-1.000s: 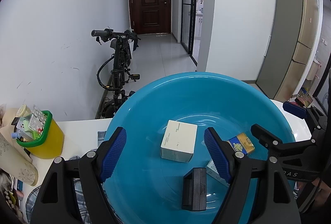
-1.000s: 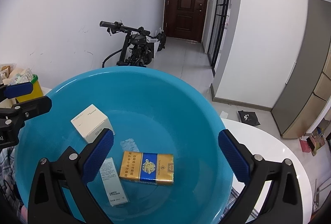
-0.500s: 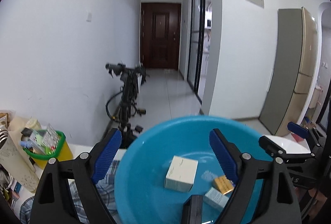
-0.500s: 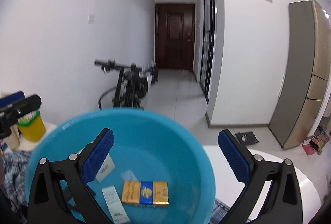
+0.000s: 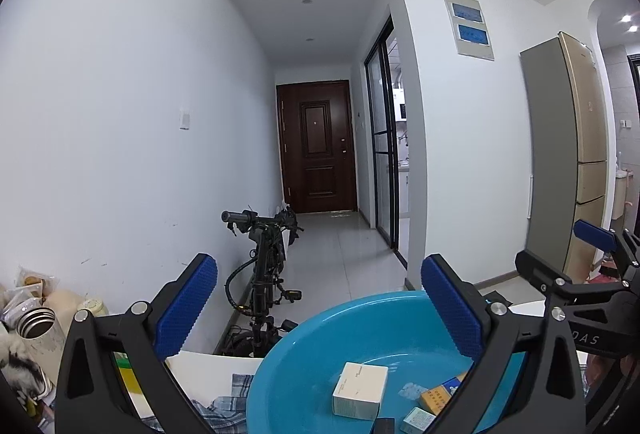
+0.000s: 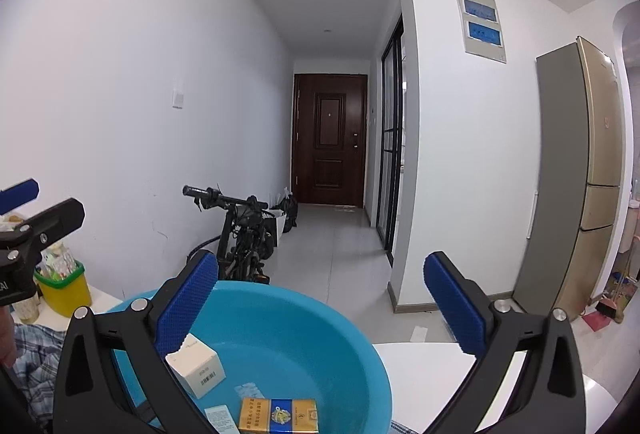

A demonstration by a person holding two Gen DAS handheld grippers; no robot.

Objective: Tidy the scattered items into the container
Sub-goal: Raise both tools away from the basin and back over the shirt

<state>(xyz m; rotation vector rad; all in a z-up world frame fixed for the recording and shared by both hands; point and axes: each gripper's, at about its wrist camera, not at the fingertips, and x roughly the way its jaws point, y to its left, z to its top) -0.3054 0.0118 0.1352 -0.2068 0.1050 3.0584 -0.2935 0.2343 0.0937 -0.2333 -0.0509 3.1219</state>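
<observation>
A blue basin (image 5: 312,362) fills the bottom of both views. In it lie a white box (image 5: 360,388), a yellow-and-blue pack (image 5: 440,396), a small pale box (image 5: 418,420) and a black item (image 5: 384,426). My left gripper (image 5: 320,308) hovers above the basin; its jaws are opening, with nothing between them. In the right wrist view the basin (image 6: 304,334) holds the white box (image 6: 196,366), the pack (image 6: 278,416) and a foil strip (image 6: 248,392). My right gripper (image 6: 320,308) is open and empty over the near rim.
The basin stands on a white table (image 6: 424,374) with a plaid cloth (image 5: 224,406). At the left are a yellow bin (image 6: 66,292) and a steel flask (image 5: 36,330). Beyond are a bicycle (image 5: 264,274), a corridor, a dark door (image 5: 318,147) and a fridge (image 6: 576,177).
Both grippers have risen and tipped up toward level, so the basin has dropped to the bottom of each view. The left jaws have spread wider.
</observation>
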